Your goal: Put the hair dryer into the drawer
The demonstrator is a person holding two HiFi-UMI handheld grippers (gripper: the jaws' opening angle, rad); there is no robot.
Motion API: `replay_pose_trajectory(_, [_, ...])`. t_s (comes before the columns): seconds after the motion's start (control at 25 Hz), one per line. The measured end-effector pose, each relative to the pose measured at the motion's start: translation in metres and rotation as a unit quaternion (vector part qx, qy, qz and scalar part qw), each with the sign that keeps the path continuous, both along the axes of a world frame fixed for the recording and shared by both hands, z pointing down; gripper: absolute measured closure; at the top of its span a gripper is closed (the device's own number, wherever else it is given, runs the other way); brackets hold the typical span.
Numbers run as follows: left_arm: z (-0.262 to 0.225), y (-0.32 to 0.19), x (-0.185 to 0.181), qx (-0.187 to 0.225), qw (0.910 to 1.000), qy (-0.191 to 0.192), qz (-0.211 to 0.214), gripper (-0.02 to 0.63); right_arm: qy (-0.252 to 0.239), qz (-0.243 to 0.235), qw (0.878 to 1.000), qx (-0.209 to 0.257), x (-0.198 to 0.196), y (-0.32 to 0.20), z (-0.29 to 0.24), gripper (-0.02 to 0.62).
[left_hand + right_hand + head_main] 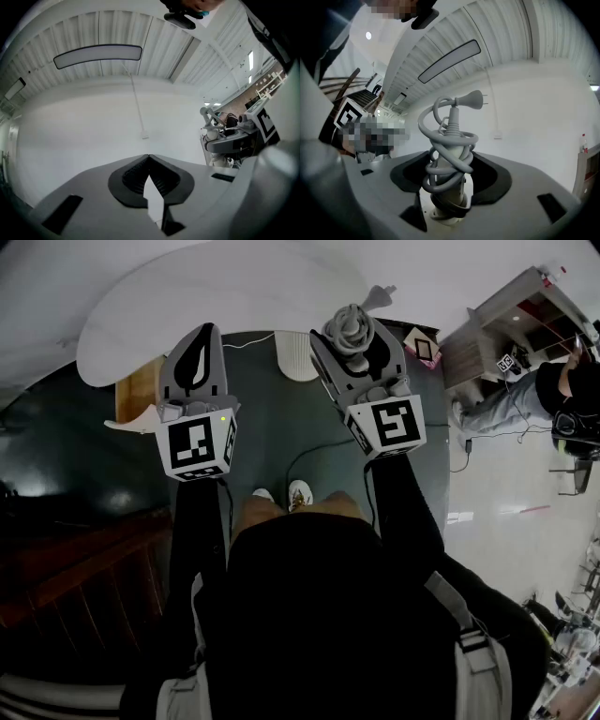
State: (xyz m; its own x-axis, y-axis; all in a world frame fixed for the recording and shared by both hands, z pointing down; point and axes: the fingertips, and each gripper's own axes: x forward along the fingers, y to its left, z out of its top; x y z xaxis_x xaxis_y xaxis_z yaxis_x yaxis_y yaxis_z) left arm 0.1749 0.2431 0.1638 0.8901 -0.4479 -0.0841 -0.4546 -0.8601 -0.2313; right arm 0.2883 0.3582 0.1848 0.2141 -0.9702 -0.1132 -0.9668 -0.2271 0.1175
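Between the right jaws: the hair dryer (449, 185) sits here, with its cord (450, 140) wound round and round it and the plug (471, 99) poking out on top.
Right gripper (359, 334): its jaws stand wide, but they press on the hair dryer from both sides. It is held up in the air and touches nothing else.
Left gripper (149, 158): its jaws are together at the tips, with nothing between them.
Where both point: about level, side by side, toward the near edge of a big white round surface (234, 292) with a plain white wall behind it.
Under the surface's left edge: a brown wooden piece (134, 395) shows; I cannot tell if it is the drawer.
Below: dark floor (272, 418) and the person's shoes (298, 493).
Done so far: the hair dryer is picked up, and the cord looks tidy, I think.
Left to do: find the drawer — no view shows one plainly, open or shut. Then the free left gripper could likely pull it open, and the hair dryer can be laid inside and let go.
How far along: early to middle, I would guess — the hair dryer is in the jaws, but it is not yet in the drawer.
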Motion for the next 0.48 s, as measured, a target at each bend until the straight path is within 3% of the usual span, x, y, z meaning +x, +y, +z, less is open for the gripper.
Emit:
replay_pose_trajectory(0.28, [0.0017, 0.0044, -0.0054, -0.003, 1.0, -0.005, -0.004, 0.592, 0.017, -0.01, 1.0, -0.005, -0.005, 0.0021, -0.0047, 0.319])
replay_pose_trajectory(0.48, [0.0031, 0.0074, -0.0096, -0.001, 1.0, -0.007, -0.007, 0.592, 0.003, -0.011, 1.0, 0.004, -0.0051, 0.0013, -0.0044, 0.319])
